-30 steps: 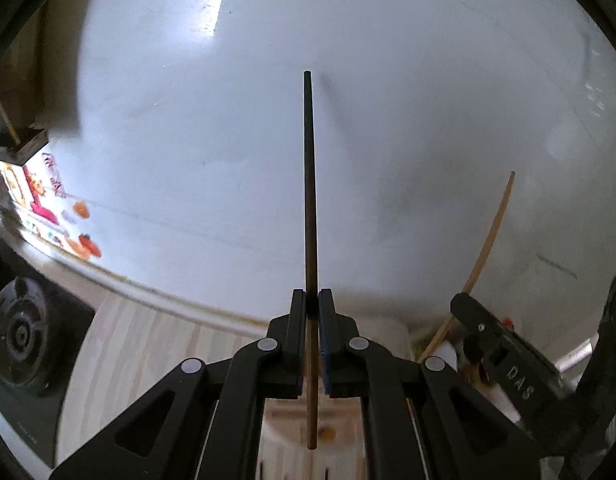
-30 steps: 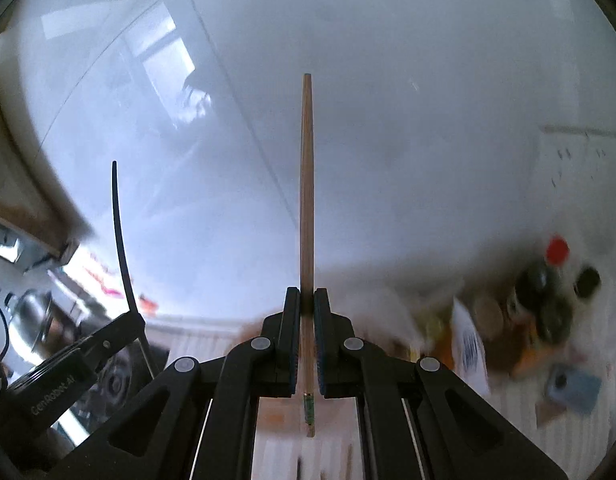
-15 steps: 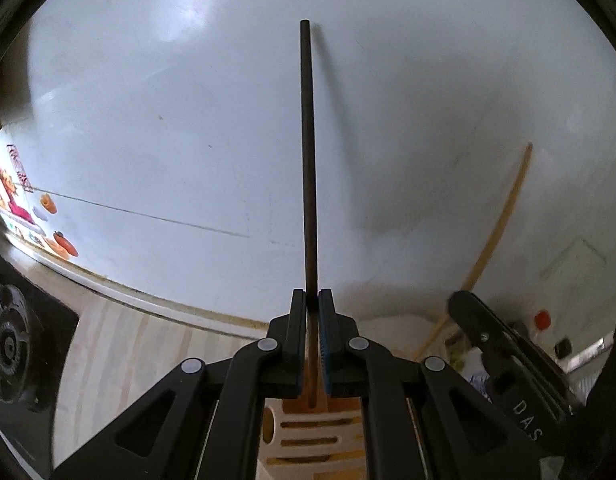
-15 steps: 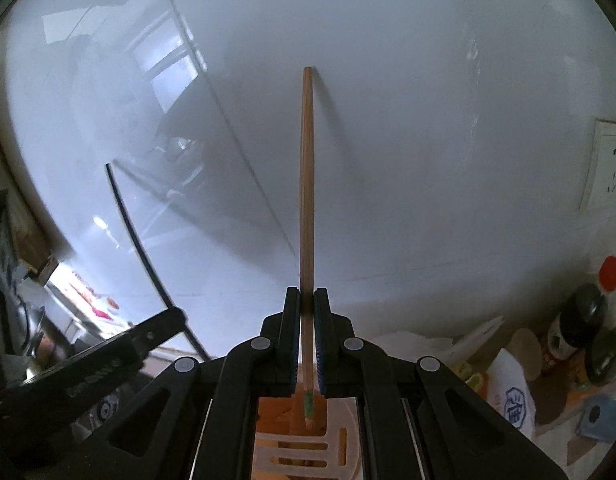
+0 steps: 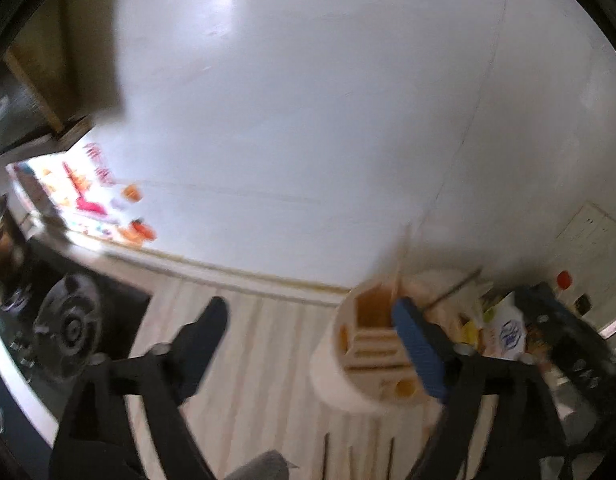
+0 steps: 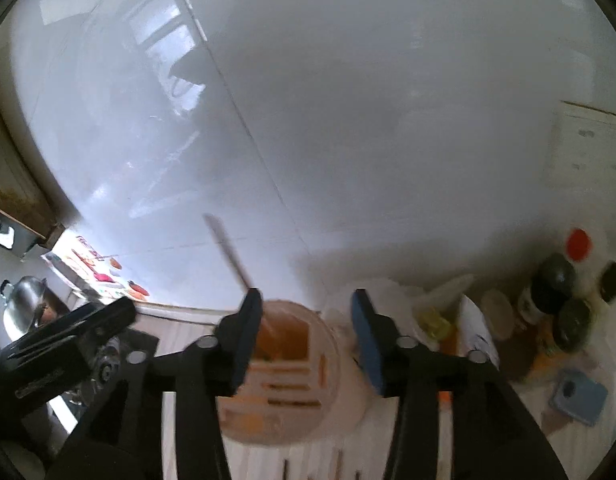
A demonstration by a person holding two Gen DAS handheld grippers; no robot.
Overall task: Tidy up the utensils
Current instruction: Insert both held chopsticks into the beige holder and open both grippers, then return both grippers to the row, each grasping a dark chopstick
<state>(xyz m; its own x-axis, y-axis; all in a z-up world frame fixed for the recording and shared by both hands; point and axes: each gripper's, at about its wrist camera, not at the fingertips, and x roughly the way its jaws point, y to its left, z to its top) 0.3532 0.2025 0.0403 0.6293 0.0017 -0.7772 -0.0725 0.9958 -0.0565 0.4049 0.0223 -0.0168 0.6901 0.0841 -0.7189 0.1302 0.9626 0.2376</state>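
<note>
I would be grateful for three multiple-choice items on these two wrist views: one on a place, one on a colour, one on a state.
1. Where does the utensil holder stand?
A. on the stove
B. on the striped counter by the wall
C. in a sink

2. What colour is the bottle cap at the far right?
A. red
B. green
C. yellow

3. How do the right gripper's jaws stand?
A. clamped on a chopstick
B. apart, nothing pinched
C. hidden

Key: B, the holder sits on pale planks below the white wall; A, the cap is bright red; B, the pads are apart over the holder.
</note>
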